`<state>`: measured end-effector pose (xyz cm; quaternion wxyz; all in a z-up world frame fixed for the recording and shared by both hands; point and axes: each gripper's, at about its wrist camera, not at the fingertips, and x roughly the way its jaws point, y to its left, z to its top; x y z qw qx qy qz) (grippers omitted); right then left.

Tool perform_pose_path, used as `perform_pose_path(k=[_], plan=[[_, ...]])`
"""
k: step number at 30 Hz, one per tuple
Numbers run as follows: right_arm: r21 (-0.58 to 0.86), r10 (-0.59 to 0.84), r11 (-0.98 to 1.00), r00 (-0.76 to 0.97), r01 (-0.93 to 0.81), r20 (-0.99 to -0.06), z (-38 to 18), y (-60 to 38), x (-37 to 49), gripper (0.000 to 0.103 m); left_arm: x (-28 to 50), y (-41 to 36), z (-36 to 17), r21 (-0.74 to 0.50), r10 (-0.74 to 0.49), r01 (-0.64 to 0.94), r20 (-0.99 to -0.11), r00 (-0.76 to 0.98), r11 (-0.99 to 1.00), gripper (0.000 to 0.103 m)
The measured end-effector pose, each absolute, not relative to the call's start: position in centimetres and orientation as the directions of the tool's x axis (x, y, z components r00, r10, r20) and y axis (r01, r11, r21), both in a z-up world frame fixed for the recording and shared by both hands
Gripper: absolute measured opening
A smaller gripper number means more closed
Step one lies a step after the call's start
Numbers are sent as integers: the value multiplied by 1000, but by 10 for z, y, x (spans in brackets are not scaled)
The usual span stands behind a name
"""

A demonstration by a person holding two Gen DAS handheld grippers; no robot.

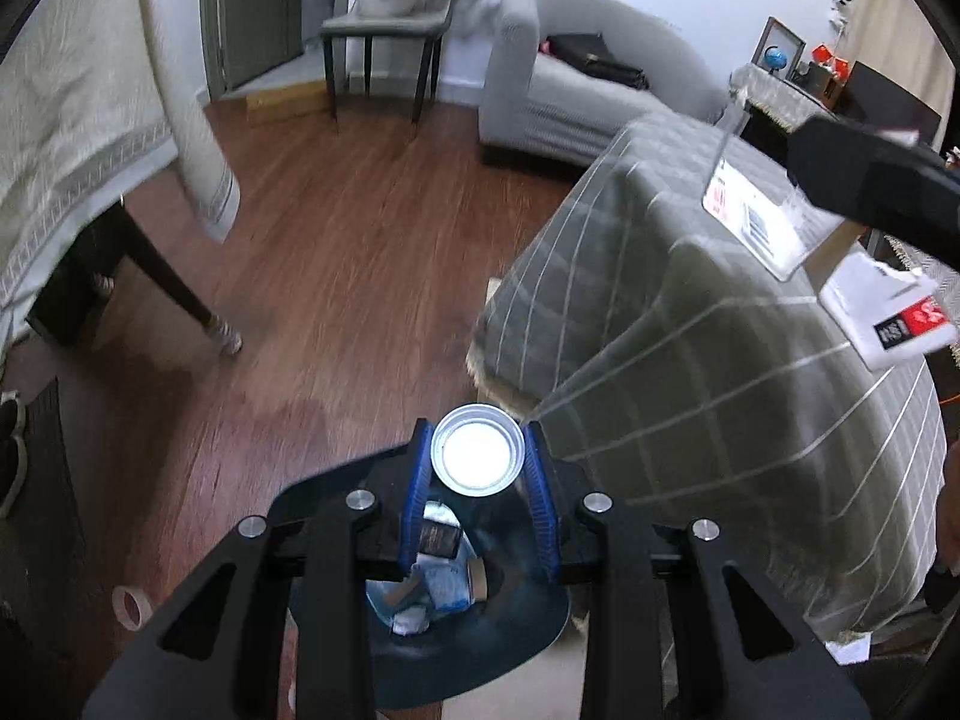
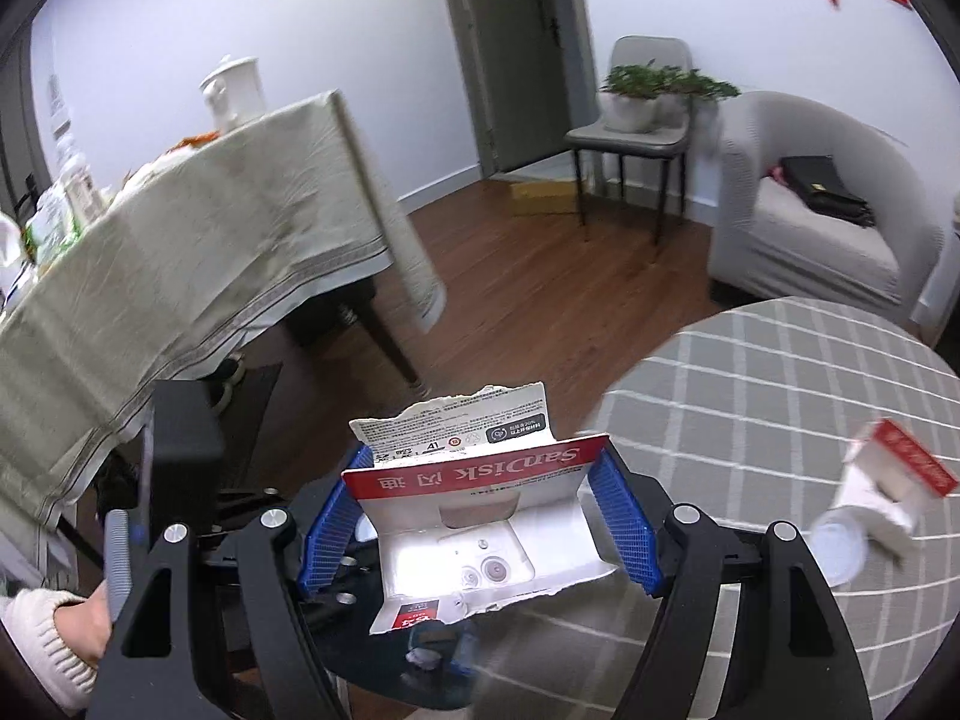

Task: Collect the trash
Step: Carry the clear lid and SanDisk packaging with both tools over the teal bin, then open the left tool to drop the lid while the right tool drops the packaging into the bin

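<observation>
1. Both views are fisheye: straight lines bow strongly and a black vignette rings the corners.
2. Lighting is soft, even indoor light, moderately bright; its source is probably overhead, though no lamp shows.
3. Glare blows out the inside of the plastic cup point(image 1: 477, 451) and the white face of the torn card package point(image 2: 480, 531).
4. Motion blur smears the wood floor point(image 1: 336, 252) and the checked tablecloth point(image 2: 780, 396).
5. Shadows are weak and diffuse.
</observation>
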<state>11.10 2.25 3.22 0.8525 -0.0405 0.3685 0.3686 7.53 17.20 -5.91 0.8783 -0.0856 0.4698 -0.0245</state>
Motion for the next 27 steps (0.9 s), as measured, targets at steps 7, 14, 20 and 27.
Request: perform_pose_path(k=[7, 14, 20, 27], plan=[[214, 603, 706, 415, -675, -682, 21, 57, 103, 74, 69, 202, -99, -234, -159, -103, -867, 472, 967, 32], [210, 586, 698, 378, -684, -716, 2, 82, 103, 75, 57, 217, -138, -241, -175, -130, -907, 383, 962, 33], [224, 572, 691, 330, -687, -751, -17, 104, 99, 75, 52, 226, -173, -253, -198, -153, -933, 301, 955, 33], [203, 528, 700, 305, -685, -793, -38, 116, 97, 75, 44, 226, -202, -271, -233, -157, -947, 222, 950, 32]])
